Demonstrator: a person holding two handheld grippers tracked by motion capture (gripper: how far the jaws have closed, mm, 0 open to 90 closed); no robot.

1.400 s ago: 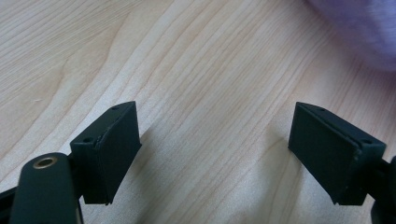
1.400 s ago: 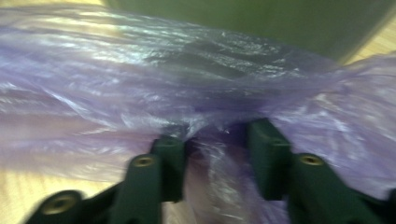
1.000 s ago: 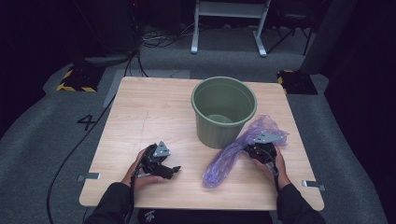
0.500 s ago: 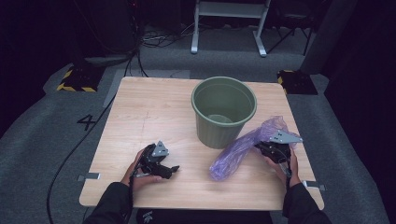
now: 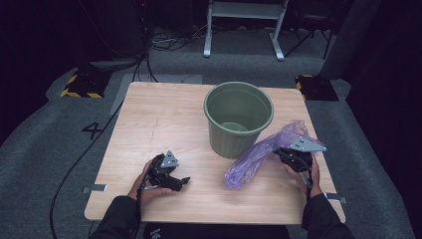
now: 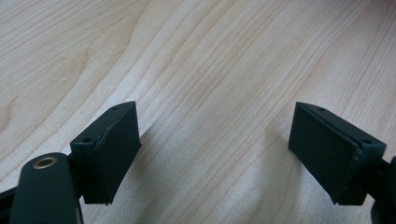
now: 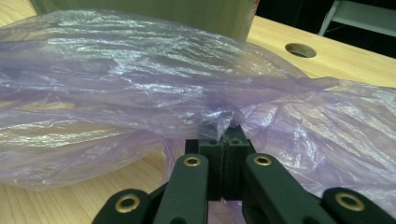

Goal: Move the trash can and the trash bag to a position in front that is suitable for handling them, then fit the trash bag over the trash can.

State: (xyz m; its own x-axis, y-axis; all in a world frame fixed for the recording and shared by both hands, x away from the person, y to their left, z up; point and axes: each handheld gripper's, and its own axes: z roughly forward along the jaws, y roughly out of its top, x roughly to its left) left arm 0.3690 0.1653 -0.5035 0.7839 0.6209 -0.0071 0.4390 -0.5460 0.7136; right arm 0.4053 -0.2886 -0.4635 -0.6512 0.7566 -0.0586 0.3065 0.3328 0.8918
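Observation:
A green plastic bin [image 5: 239,119] stands upright on the wooden table [image 5: 164,114], right of centre. A thin purple plastic bag [image 5: 259,154] lies stretched from the bin's foot toward the right edge. My right gripper [image 5: 291,153] is shut on a bunched fold of that purple bag [image 7: 140,93], lifting its right end off the wood; the bin's wall [image 7: 196,14] shows just behind the bag. My left gripper [image 5: 181,181] rests low on the table at the front left, held by a hand. Its fingers [image 6: 112,149] stand wide apart over bare wood with nothing between them.
A round hole [image 7: 300,49] is cut in the tabletop near the right gripper. Grey carpet surrounds the table, with a black cable [image 5: 74,169] trailing at the left and a white frame [image 5: 244,30] at the back.
My right gripper has drawn the bag's end to the right and slightly upward, stretching the bag away from the bin. The left gripper has not moved.

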